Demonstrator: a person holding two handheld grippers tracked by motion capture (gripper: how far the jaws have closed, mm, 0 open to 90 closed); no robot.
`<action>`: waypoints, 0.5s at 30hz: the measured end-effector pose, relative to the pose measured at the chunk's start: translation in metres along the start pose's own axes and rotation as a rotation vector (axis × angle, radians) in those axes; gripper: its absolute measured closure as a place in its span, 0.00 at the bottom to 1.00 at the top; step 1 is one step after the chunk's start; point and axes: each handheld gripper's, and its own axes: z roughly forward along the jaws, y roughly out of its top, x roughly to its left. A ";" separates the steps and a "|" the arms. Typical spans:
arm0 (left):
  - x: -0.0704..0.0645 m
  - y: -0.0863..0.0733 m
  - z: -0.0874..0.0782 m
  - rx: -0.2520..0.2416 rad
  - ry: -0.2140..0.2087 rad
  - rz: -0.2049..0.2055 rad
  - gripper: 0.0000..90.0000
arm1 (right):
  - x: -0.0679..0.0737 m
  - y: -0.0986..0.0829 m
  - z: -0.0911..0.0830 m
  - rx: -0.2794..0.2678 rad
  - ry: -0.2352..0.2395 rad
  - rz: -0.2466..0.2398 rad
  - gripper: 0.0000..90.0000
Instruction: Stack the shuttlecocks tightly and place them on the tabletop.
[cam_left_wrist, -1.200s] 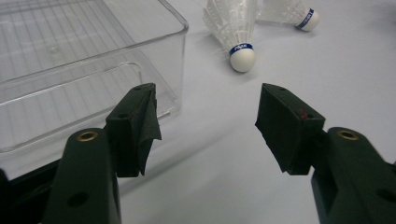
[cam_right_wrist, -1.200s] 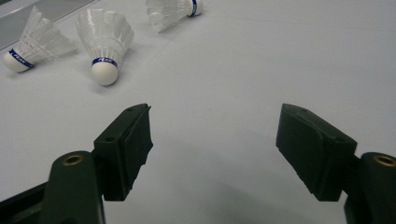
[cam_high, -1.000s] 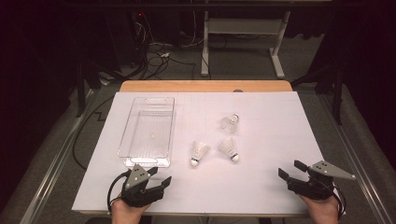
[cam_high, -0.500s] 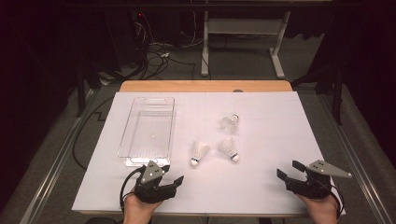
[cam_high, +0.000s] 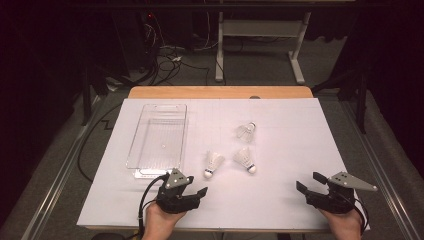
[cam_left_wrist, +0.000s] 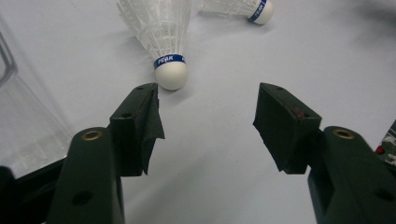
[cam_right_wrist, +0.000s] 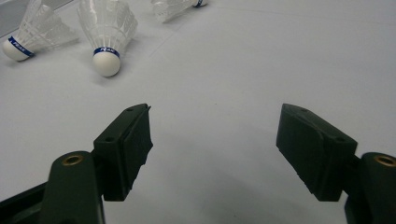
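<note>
Three white shuttlecocks lie on the white sheet: a left one (cam_high: 214, 164), one beside it (cam_high: 245, 160) and a farther one (cam_high: 246, 131). My left gripper (cam_high: 196, 186) stands open just short of the left shuttlecock (cam_left_wrist: 161, 32), whose cork points at the gap between the jaws (cam_left_wrist: 208, 100). The second shuttlecock (cam_left_wrist: 238, 7) lies beyond. At the near right my right gripper (cam_high: 309, 181) is open over bare sheet (cam_right_wrist: 212, 112). Ahead of it lie the near shuttlecock (cam_right_wrist: 107, 28), the left one (cam_right_wrist: 32, 32) and the far one (cam_right_wrist: 175, 7).
An empty clear plastic tray (cam_high: 157, 140) stands left of the shuttlecocks, its corner close to my left gripper (cam_left_wrist: 18, 116). The white sheet (cam_high: 290, 125) covers the table up to a wooden strip (cam_high: 220, 92) at the back. Cables and desk legs lie on the floor beyond.
My left gripper has moved right and a little forward, closer to the left shuttlecock. The right gripper has barely moved. The shuttlecocks and tray stay put.
</note>
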 end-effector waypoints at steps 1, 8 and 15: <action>0.000 0.002 0.001 0.002 -0.005 -0.005 0.46 | 0.000 0.000 0.000 -0.001 0.000 -0.001 0.30; -0.002 0.007 0.006 0.035 0.013 0.022 0.47 | 0.001 0.000 0.000 0.002 0.004 -0.002 0.30; -0.001 0.011 0.010 0.048 0.019 0.014 0.46 | 0.001 0.000 0.000 0.003 0.004 -0.007 0.30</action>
